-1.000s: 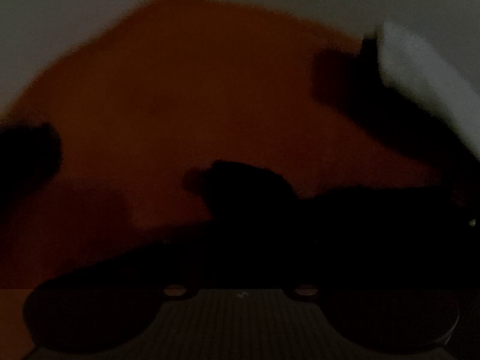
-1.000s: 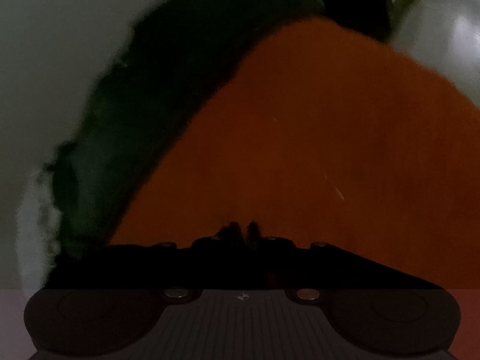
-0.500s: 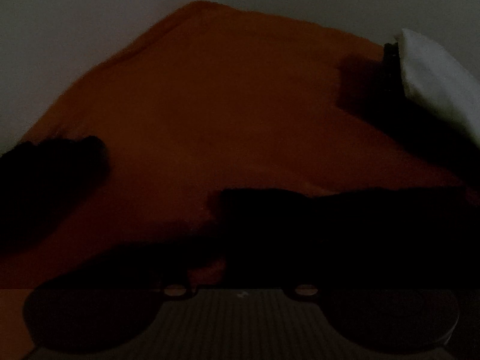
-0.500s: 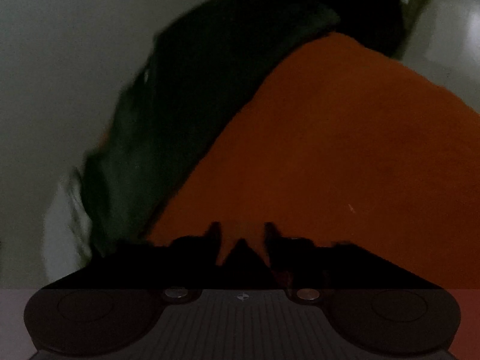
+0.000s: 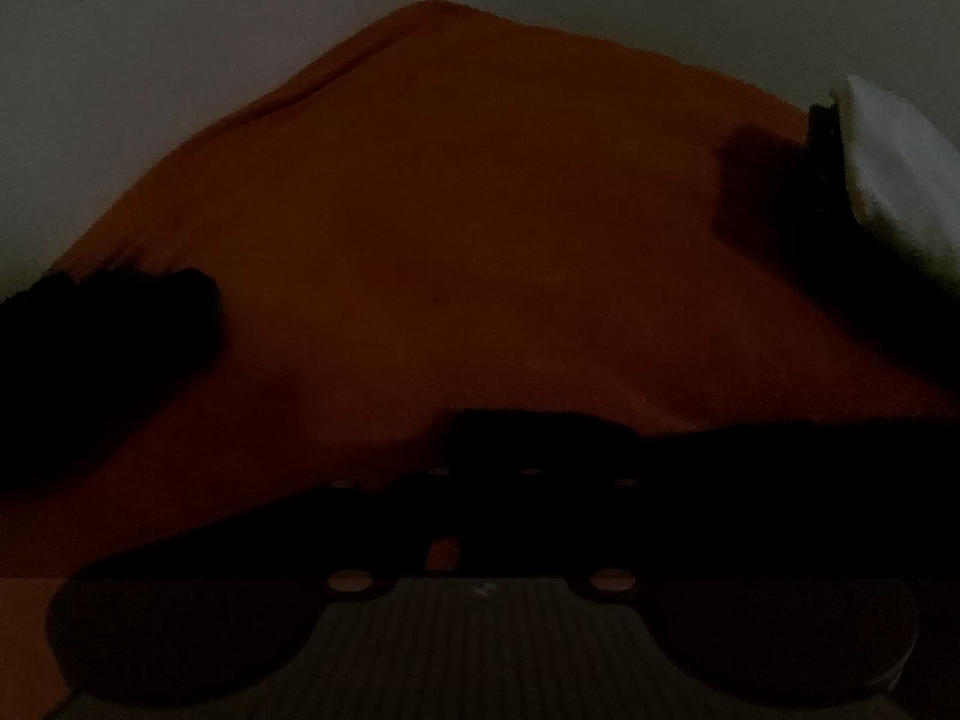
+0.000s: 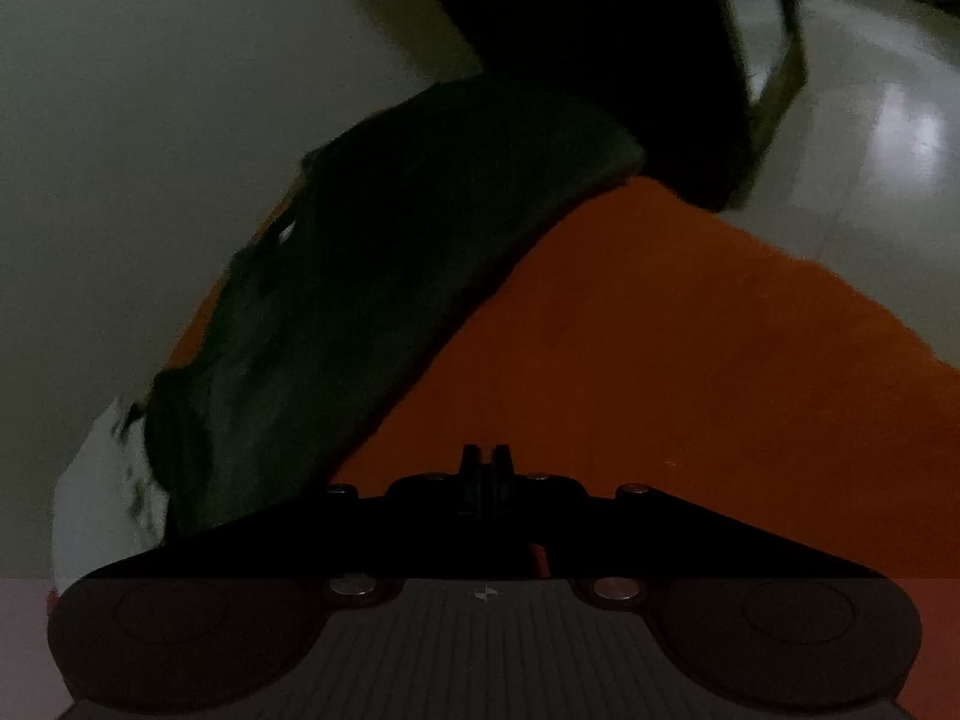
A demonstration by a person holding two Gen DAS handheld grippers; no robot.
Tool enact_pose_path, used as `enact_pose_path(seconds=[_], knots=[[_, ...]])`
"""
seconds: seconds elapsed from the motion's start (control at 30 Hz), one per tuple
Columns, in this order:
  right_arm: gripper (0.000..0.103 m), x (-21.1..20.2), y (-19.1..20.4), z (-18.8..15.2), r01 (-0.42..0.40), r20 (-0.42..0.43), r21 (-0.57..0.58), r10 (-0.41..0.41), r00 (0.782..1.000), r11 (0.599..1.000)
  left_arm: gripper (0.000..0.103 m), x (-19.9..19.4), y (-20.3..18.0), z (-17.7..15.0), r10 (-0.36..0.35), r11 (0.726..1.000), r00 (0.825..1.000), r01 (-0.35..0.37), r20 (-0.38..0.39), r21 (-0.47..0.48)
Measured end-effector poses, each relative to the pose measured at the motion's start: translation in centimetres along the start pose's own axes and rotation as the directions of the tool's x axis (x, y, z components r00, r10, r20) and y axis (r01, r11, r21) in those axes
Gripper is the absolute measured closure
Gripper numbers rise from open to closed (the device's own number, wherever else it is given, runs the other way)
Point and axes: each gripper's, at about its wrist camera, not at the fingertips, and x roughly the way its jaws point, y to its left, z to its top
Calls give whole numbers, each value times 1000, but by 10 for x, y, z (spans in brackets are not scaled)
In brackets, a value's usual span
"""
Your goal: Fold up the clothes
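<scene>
An orange cloth (image 5: 480,210) lies spread flat on a pale surface and fills most of the left wrist view. My left gripper (image 5: 528,426) is a black mass low over the cloth's near part. Its jaws are shut, but the dark hides whether fabric is pinched. In the right wrist view the same orange cloth (image 6: 660,360) runs from the middle to the right. My right gripper (image 6: 486,462) points down at it, fingertips pressed together on the fabric.
A dark green garment (image 6: 372,312) lies along the cloth's left side, with a white piece (image 6: 90,480) at its lower end. Something black (image 6: 600,60) hangs at the top. Shiny floor tiles (image 6: 900,120) show at far right. A white object (image 5: 888,180) and a dark shape (image 5: 120,330) flank the cloth.
Both grippers' jaws opened wide half a second ago and have shut again. The right gripper has risen, so more of the green garment and the floor show.
</scene>
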Motion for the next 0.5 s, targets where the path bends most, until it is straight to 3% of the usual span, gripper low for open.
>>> enact_pose_path(seconds=[0.2, 0.27, 0.33, 0.4, 0.5], knots=[[101, 45, -7, -6, 81, -57, 118, -75, 996, 990, 97, 2, 2, 3, -43, 999, 999, 43, -21, 5], [100, 61, -8, -8, 54, -78, 136, -44, 996, 989, 93, -2, 2, 1, -49, 998, 999, 49, -20, 34], [89, 71, -9, -6, 17, -97, 157, -2, 995, 987, 86, -8, 0, -1, -47, 996, 999, 48, -10, 72], [58, 61, -15, -3, 2, -81, 166, 11, 997, 986, 81, -22, 0, -3, -50, 993, 999, 50, -2, 111], [58, 36, -19, -3, 11, -53, 139, -3, 999, 990, 77, -48, 4, -10, -85, 984, 996, 83, 7, 155]])
